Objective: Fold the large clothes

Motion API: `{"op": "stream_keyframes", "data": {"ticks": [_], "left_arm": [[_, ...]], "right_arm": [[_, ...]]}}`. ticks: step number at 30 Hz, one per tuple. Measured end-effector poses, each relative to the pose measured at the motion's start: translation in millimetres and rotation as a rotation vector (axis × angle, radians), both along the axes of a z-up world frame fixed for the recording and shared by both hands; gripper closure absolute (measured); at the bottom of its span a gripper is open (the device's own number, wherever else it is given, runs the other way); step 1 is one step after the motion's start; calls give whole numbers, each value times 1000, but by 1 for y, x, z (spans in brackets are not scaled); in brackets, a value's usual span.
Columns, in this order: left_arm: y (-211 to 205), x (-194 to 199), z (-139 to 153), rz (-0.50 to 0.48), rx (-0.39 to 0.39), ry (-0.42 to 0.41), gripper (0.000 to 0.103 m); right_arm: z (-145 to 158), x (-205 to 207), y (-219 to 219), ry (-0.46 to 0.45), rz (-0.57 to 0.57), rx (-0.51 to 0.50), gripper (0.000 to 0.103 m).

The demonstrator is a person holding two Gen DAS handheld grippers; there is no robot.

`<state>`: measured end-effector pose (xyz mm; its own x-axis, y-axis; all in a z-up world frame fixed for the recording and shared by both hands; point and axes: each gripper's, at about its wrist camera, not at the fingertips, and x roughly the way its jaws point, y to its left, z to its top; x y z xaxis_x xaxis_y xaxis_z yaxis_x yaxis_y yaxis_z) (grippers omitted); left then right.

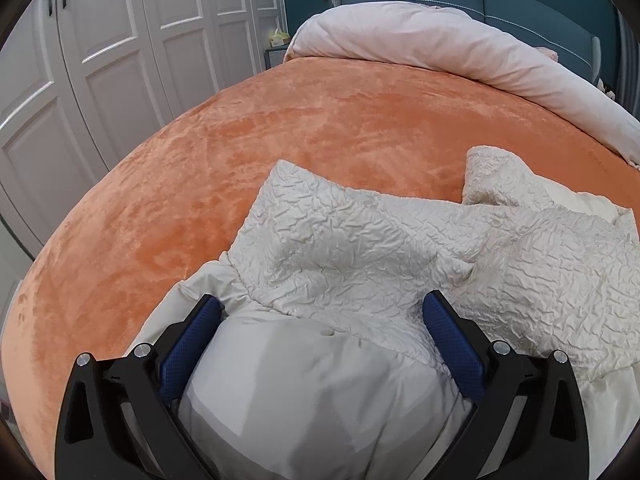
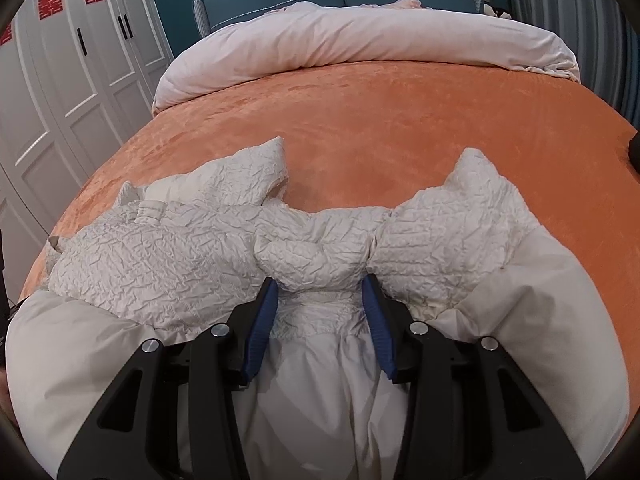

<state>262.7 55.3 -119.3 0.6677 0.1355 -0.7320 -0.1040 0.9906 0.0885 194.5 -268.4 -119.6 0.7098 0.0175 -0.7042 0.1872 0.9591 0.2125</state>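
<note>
Puffy white coat (image 1: 360,240) spread on orange bed (image 1: 280,128), near edge closest to cams; crinkled quilted lining up, smooth shell at hem and sides. Looks soft, bulky, light for its size (judging by the loft). Shell prob slick, so thin pinches likely to slip; better to bunch thick folds deep between pads. Springy fill will likely push folds back open, so pressing flat after each fold seems wise. No fragile parts seen.

Left gripper (image 1: 322,322): fingers (image 1: 188,344) spread fairly wide, big bulge of smooth shell filling the gap, pads touching fabric both sides. Reads as gripping the coat w/ a fat bunch.

Right gripper (image 2: 320,298): fingers (image 2: 262,328) about half closed, gathered waist-like section of coat pinched between, cloth visibly puckered there. Also gripping coat.

Both tilted down-forward toward bed at a similar slant, low over the coat's near edge, side by side across the garment's width. Pink duvet (image 2: 360,40) rolled at headboard end, well apart.
</note>
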Motion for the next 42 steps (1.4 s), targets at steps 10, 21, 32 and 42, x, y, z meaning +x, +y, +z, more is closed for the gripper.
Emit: {"op": "stream_keyframes", "data": {"ticks": [10,21,32,42], "left_arm": [[39,2,55,10,-175,-11,5],[44,63,-5,78,-115,133,5],[40,72,-23,107,-103,134,5],[45,31,47,-21,-174,54,5]], "right_arm": [[60,1,28,-8,114,31,58],[21,62,89,77,290,-47,55],[-4,73,81,37,262,40,55],[59,21,31,-77,199,108,50]]}}
